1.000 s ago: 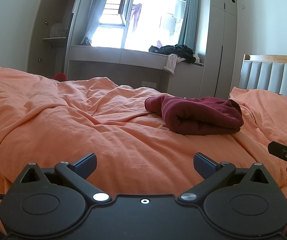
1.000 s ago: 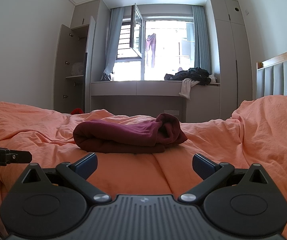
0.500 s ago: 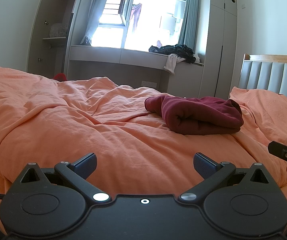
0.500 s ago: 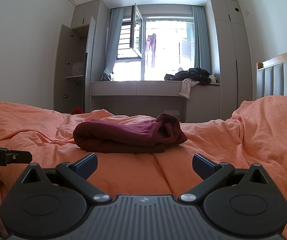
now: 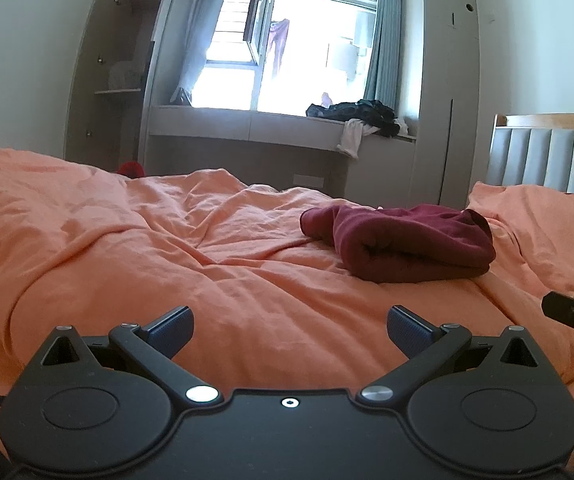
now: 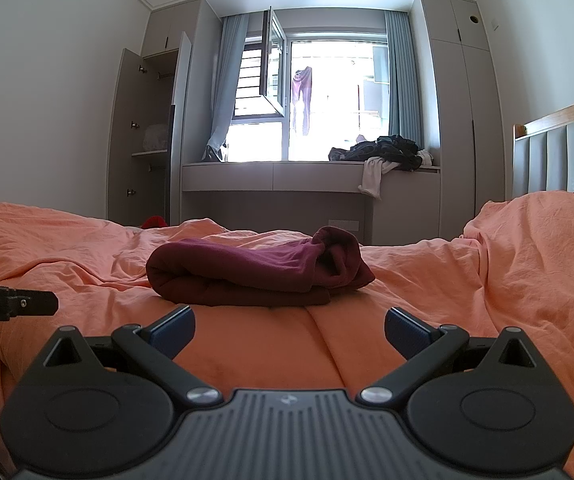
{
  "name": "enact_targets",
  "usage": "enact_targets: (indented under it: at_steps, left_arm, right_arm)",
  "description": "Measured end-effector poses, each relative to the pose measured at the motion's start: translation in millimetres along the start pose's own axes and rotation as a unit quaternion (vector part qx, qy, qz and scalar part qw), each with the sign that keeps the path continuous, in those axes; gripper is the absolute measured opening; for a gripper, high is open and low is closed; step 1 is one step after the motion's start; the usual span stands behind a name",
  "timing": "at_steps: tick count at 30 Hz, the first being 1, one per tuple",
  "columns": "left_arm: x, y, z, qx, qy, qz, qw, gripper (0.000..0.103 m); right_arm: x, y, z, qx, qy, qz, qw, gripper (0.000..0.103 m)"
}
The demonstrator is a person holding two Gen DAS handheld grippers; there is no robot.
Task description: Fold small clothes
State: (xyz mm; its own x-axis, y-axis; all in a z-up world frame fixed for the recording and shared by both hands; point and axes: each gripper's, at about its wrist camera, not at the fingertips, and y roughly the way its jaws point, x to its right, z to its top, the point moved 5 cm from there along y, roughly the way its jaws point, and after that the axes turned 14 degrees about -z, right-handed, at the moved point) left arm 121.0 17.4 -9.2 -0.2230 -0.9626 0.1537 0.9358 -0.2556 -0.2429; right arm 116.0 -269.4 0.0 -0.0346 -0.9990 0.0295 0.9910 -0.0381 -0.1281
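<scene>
Claws agape, garment well ahead

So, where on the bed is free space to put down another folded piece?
The orange duvet lies bare between the left gripper and the maroon folded garment, and across its whole left side. A narrower bare strip lies before the right gripper. It is crowded only at the garment and the raised bedding beside the headboard.
</scene>
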Motion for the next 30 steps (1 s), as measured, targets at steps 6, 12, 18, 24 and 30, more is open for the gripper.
enact_targets:
  at_steps: [6, 12, 18, 24, 30]
  left_arm:
    - [-1.4, -2.4, 2.2, 0.006, 0.005, 0.009, 0.9999, 0.103]
    - [-2.2, -4.9, 2.3, 0.008, 0.006, 0.011, 0.9999, 0.103]
    - [-2.9, -4.6, 2.4, 0.008, 0.006, 0.011, 0.9999, 0.103]
    - [-2.5, -4.8, 2.2, 0.008, 0.008, 0.012, 0.9999, 0.103]
    - [-2.9, -5.6, 1.6, 0.006, 0.006, 0.012, 0.9999, 0.103]
  right_arm:
    - [0.1, -0.1, 0.1, 0.000, 0.000, 0.000, 1.000, 0.103]
    - [-0.3, -0.1, -0.8, 0.000, 0.000, 0.000, 1.000, 0.103]
    - [-0.2, 0.0, -0.6, 0.000, 0.001, 0.000, 1.000, 0.103]
    - [-0.3, -0.1, -0.6, 0.000, 0.000, 0.000, 1.000, 0.103]
    - [-0.3, -0.2, -0.5, 0.000, 0.001, 0.000, 1.000, 0.103]
